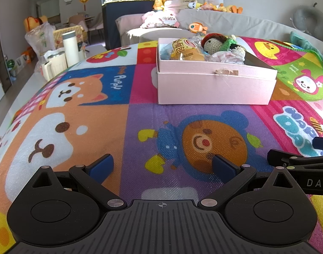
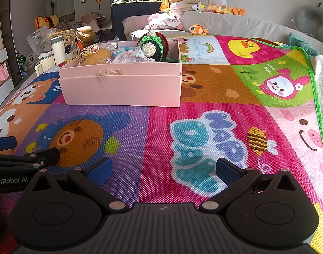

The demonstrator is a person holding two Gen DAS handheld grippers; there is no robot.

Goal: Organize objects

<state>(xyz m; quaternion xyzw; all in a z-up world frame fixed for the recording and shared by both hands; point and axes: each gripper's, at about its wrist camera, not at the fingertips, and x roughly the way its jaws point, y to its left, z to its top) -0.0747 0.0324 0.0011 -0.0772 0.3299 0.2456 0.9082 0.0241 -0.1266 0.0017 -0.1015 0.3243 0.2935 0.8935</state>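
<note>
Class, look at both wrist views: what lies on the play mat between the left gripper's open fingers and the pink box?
Nothing: between the left gripper and the pink box only bare play mat shows, clearest in the left wrist view.

The play mat [image 1: 140, 114] is showing a woven, finely dimpled texture with a faint sheen under the printed colours. The pink box [image 1: 214, 89] is presenting as matt, smooth paperboard. Inside it, the doll [image 1: 214, 42] is showing rough crocheted yarn, and the bread packet [image 1: 182, 48] is lying in glossy, crinkled clear plastic film. The left gripper [image 1: 162, 166] and the right gripper [image 2: 163, 168] are appearing as matt black plastic with ribbed bases, dull metal pivot pins and matt blue pads [image 2: 100, 170].
</note>
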